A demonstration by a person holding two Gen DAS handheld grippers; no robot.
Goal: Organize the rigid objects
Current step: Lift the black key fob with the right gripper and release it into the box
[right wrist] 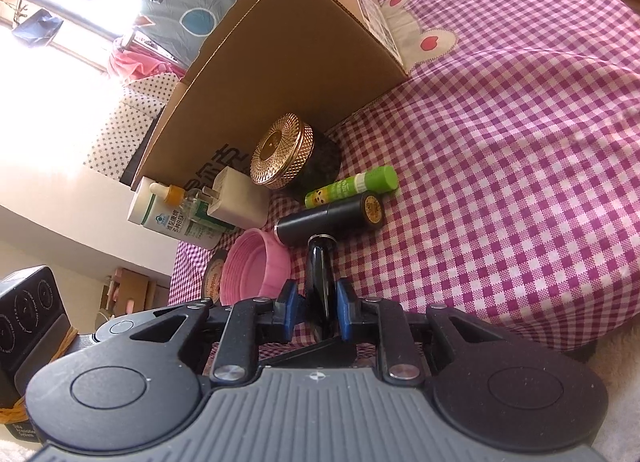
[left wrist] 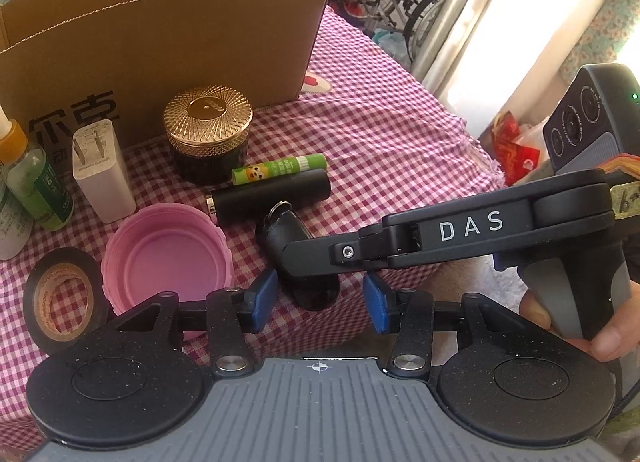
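On the checked cloth (left wrist: 380, 134), from the left, lie a tape roll (left wrist: 64, 296), a pink lid (left wrist: 168, 258) and a black key fob (left wrist: 298, 258), with a cardboard box (left wrist: 160, 42) behind. The left gripper (left wrist: 320, 298) hangs spread apart just before the fob. The right gripper (right wrist: 316, 304) is clamped on the fob.

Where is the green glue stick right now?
In the left wrist view the green glue stick lies on the checked cloth, between the gold-lidded jar and the black cylinder, in front of the cardboard box.
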